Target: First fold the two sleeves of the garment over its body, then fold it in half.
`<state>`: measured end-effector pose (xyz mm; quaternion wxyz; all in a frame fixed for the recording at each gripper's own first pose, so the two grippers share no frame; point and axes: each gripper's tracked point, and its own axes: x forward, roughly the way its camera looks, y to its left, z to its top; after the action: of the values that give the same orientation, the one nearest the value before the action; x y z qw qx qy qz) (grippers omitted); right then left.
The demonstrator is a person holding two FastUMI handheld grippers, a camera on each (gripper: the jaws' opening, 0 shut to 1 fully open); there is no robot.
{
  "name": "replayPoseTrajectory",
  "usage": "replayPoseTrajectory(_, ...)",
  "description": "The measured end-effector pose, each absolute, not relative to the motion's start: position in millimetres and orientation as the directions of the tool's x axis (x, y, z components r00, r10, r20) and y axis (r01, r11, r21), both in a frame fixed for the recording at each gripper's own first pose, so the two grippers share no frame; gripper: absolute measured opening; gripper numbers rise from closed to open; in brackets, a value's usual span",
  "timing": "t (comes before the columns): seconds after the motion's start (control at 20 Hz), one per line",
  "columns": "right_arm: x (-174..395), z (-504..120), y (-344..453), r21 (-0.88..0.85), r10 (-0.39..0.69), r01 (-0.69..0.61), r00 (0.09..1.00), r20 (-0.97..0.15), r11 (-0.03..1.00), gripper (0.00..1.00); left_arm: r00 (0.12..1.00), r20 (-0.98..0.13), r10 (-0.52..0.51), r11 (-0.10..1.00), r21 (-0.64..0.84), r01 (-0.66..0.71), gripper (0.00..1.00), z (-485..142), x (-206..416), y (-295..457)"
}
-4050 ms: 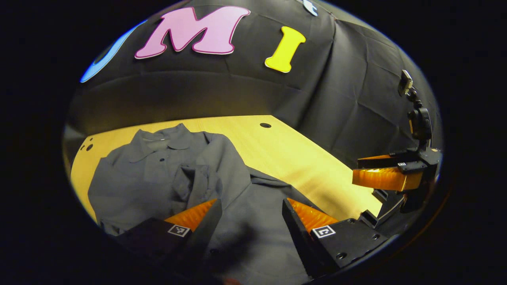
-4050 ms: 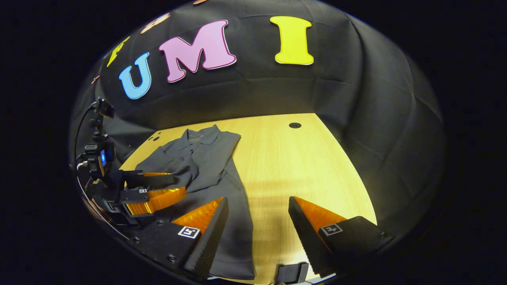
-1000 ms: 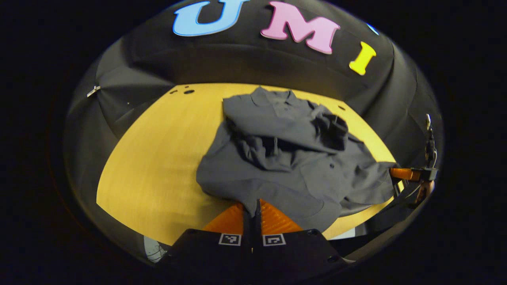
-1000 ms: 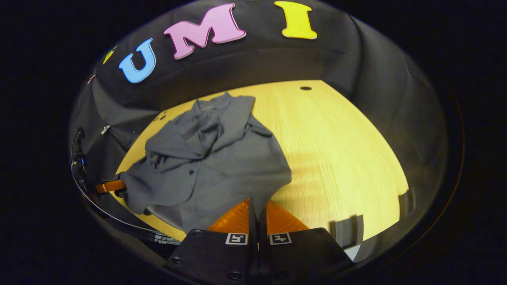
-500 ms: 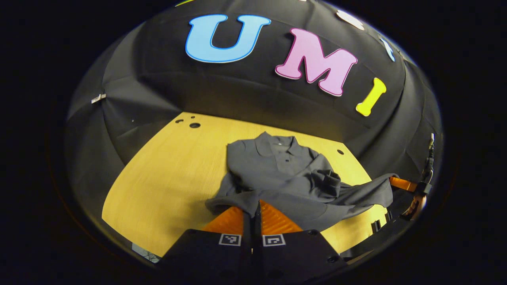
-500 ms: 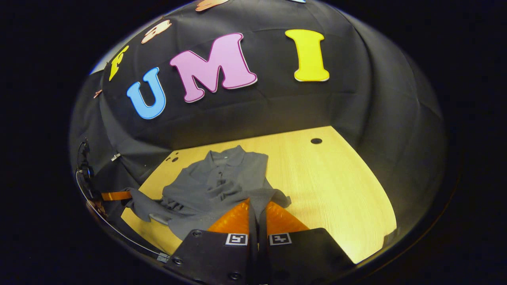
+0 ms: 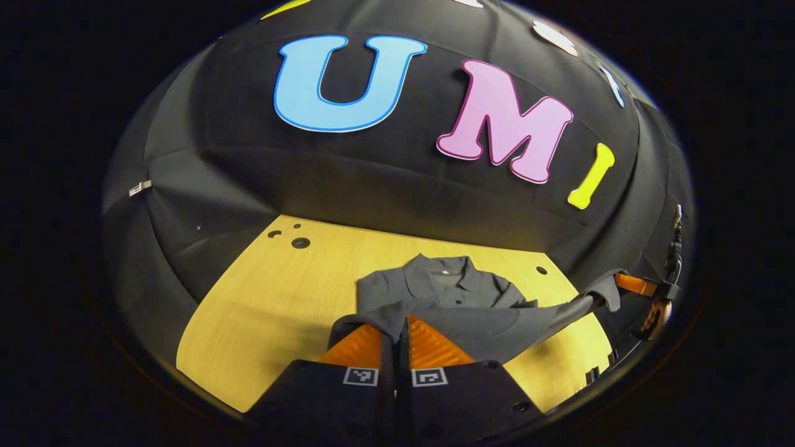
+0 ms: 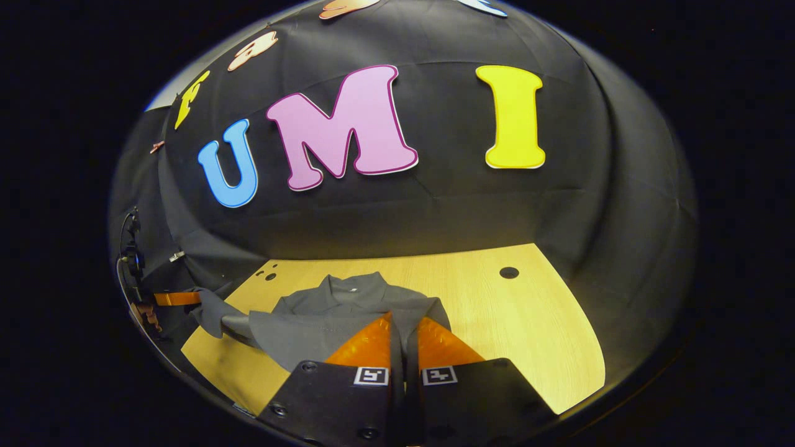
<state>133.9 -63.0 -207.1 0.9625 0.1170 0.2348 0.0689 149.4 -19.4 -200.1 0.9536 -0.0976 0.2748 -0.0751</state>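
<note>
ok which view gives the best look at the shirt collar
The left gripper view: the collar sits clear beyond the lifted hem, both flaps and the placket showing. In the right gripper view the collar is smaller and the raised shirt held by the right gripper covers more below it.

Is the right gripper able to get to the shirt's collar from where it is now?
Probably not yet. The right gripper is shut on the shirt's hem, holding it up. The collar lies just beyond on the table with nothing in between, but the gripper would have to let go first.
</note>
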Motion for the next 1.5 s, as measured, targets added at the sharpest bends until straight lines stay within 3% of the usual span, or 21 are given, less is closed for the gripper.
replayPoseTrajectory(0.35, 208.2, -216.2, -57.2, 0.188, 0.179, -0.107, 0.888, -0.423, 0.976, 0.05, 0.844, -0.508, -0.171, 0.982, -0.159, 0.104, 0.05, -216.6, 227.1, -18.1)
replayPoseTrajectory(0.85, 303.9, -302.0, -62.6, 0.177, 0.144, -0.065, 0.867, -0.477, 0.982, 0.05, 0.842, -0.529, -0.105, 0.994, -0.078, 0.075, 0.05, -274.1, 321.6, -15.1)
replayPoseTrajectory(1.15, 341.6, -352.4, -55.2, 0.162, 0.116, -0.035, 0.845, -0.522, 0.986, 0.05, 0.805, -0.590, -0.061, 0.997, -0.005, 0.072, 0.06, -332.2, 359.4, -17.7)
replayPoseTrajectory(1.2, 346.2, -360.8, -54.6, 0.161, 0.110, -0.029, 0.843, -0.526, 0.987, 0.00, 0.804, -0.592, -0.056, 0.998, -0.016, 0.058, 0.05, -341.1, 363.0, -17.8)
replayPoseTrajectory(1.25, 351.1, -370.4, -53.5, 0.161, 0.104, -0.020, 0.840, -0.533, 0.987, 0.05, 0.802, -0.595, -0.051, 0.999, -0.027, 0.044, 0.05, -350.0, 366.9, -17.4)
replayPoseTrajectory(1.35, 356.3, -387.4, -54.4, 0.155, 0.086, 0.000, 0.830, -0.551, 0.988, 0.00, 0.800, -0.599, -0.044, 0.999, -0.045, 0.021, 0.05, -365.8, 371.2, -17.7)
replayPoseTrajectory(1.4, 357.6, -396.7, -55.7, 0.139, 0.070, 0.011, 0.824, -0.563, 0.990, 0.05, 0.801, -0.597, -0.043, 0.998, -0.056, 0.012, 0.05, -370.6, 373.7, -19.3)
replayPoseTrajectory(1.5, 360.3, -412.0, -54.2, 0.112, 0.056, 0.011, 0.814, -0.579, 0.994, 0.05, 0.805, -0.593, -0.031, 0.998, -0.061, -0.007, 0.05, -379.3, 378.0, -20.1)
